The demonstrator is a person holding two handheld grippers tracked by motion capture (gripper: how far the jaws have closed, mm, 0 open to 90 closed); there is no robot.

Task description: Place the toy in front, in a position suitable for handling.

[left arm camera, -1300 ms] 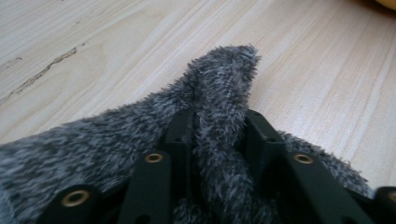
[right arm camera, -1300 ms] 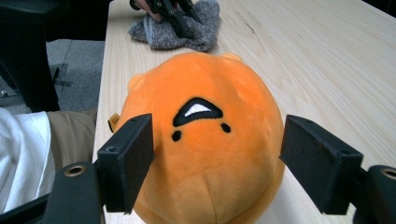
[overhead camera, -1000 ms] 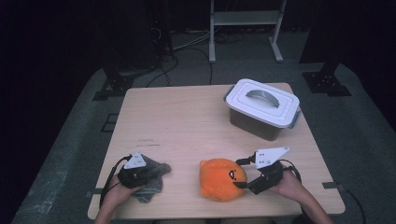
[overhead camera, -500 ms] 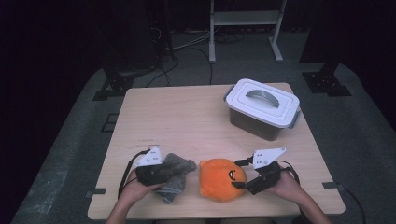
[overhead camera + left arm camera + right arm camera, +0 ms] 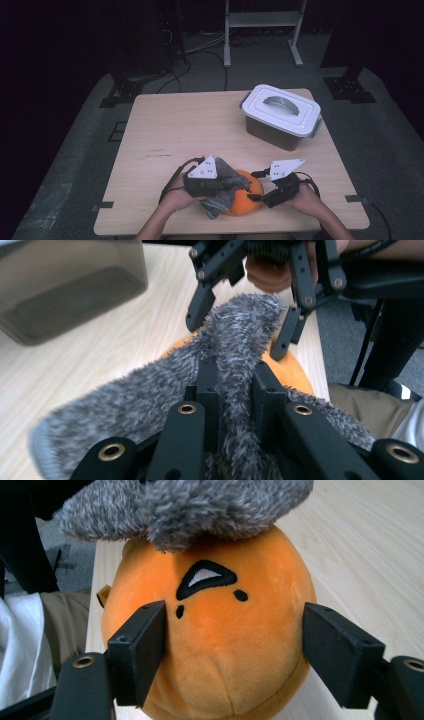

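While our left gripper [image 5: 235,182] clamps the limp grey fuzzy cloth [image 5: 150,400] draped over the orange plush ball [image 5: 210,645] at the table's [image 5: 190,130] near edge, our right gripper [image 5: 235,652] brackets its soft, light, squashy sides, jaws wide, pressing little if at all.
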